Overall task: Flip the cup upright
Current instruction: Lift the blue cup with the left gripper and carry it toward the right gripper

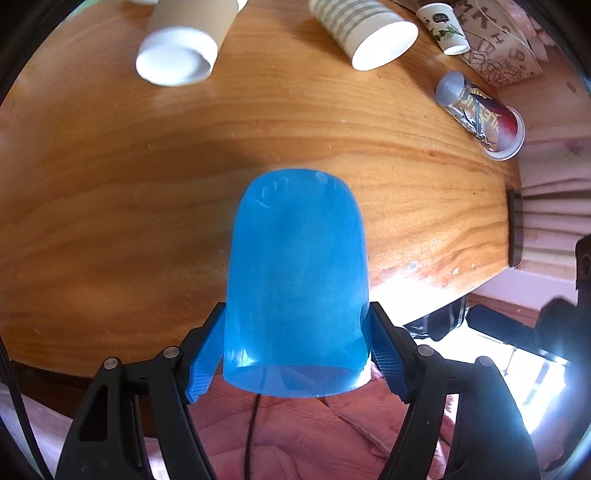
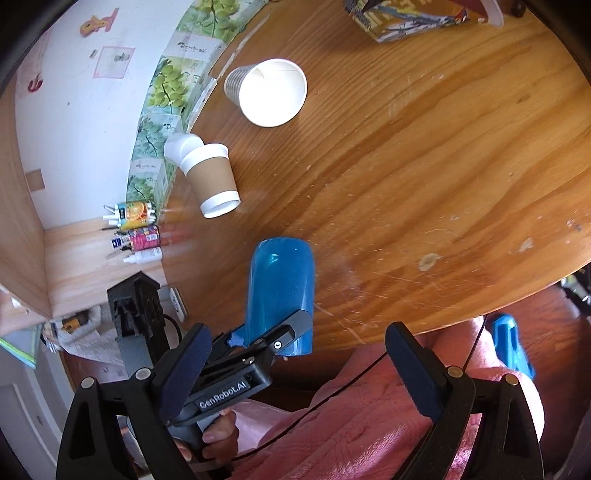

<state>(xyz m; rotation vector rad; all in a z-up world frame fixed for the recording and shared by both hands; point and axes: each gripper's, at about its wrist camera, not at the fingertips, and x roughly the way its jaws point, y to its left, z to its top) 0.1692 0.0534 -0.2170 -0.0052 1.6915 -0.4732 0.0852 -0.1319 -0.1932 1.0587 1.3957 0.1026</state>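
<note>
My left gripper (image 1: 295, 343) is shut on a translucent blue cup (image 1: 297, 280). It grips the cup near its open rim, and the closed bottom points away over the wooden table (image 1: 110, 203). The open mouth faces back toward the camera. The right wrist view shows the same blue cup (image 2: 282, 291) held at the table's near edge by the left gripper (image 2: 271, 338). My right gripper (image 2: 299, 365) is open and empty, off the table's near edge, just right of the left one.
A brown-sleeved paper cup (image 1: 177, 48) and a striped paper cup (image 1: 365, 35) lie on their sides at the far side. A small printed cup (image 1: 443, 31) and a clear printed cup (image 1: 480, 114) lie to the right. A pink blanket (image 2: 351, 424) lies below the table edge.
</note>
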